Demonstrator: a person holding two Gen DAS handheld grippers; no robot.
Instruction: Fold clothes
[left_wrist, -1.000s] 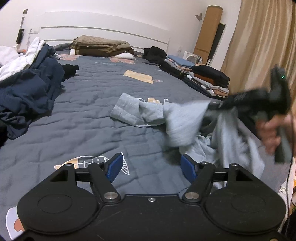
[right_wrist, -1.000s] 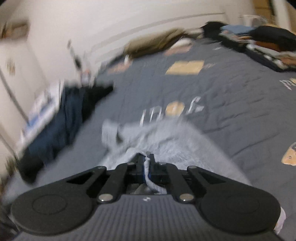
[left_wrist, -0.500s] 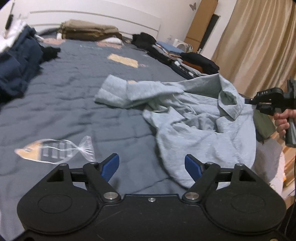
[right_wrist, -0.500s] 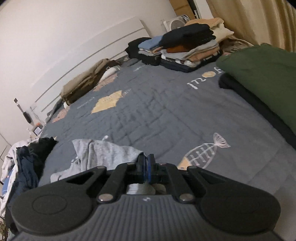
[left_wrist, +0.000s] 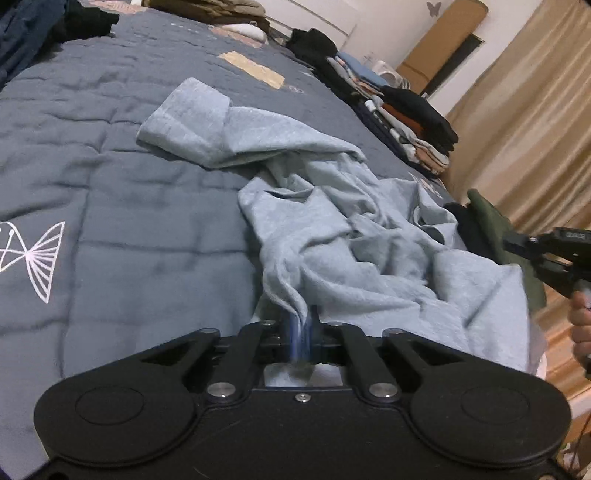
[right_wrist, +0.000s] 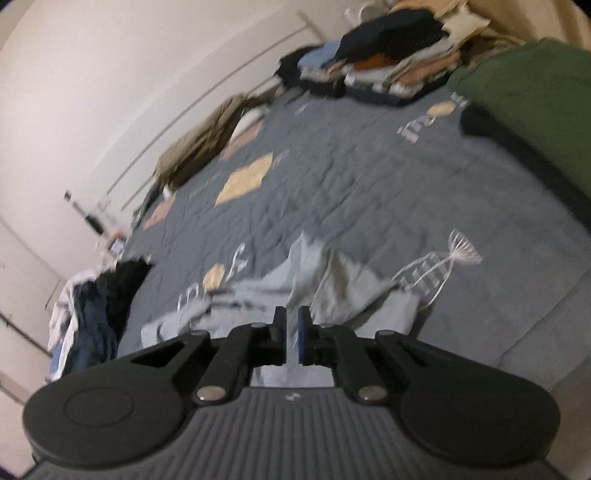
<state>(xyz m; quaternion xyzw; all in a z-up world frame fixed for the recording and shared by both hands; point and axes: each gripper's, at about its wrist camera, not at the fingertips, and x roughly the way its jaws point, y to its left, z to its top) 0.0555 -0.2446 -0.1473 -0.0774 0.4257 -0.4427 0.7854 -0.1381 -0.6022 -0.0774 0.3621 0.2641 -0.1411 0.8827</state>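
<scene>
Now the left tool (left_wrist: 301, 325), tilted down at the bed (left_wrist: 129, 184), has just clamped the crumpled grey shirt (left_wrist: 332, 229) lying there; earlier wide. The right tool (right_wrist: 291, 332) stays pinched on its hem.

A bed (left_wrist: 122, 229) under a dark grey quilted cover printed with fish skeletons carries everything. A crumpled light grey-blue garment (left_wrist: 343, 229) lies on it. Beyond the garment, by the headboard, sits a tan folded pile (right_wrist: 199, 151); right of the garment, stacked folded clothes (left_wrist: 410, 125) and a dark green bundle (right_wrist: 535, 107); left of it, a navy heap (right_wrist: 92, 306).
</scene>
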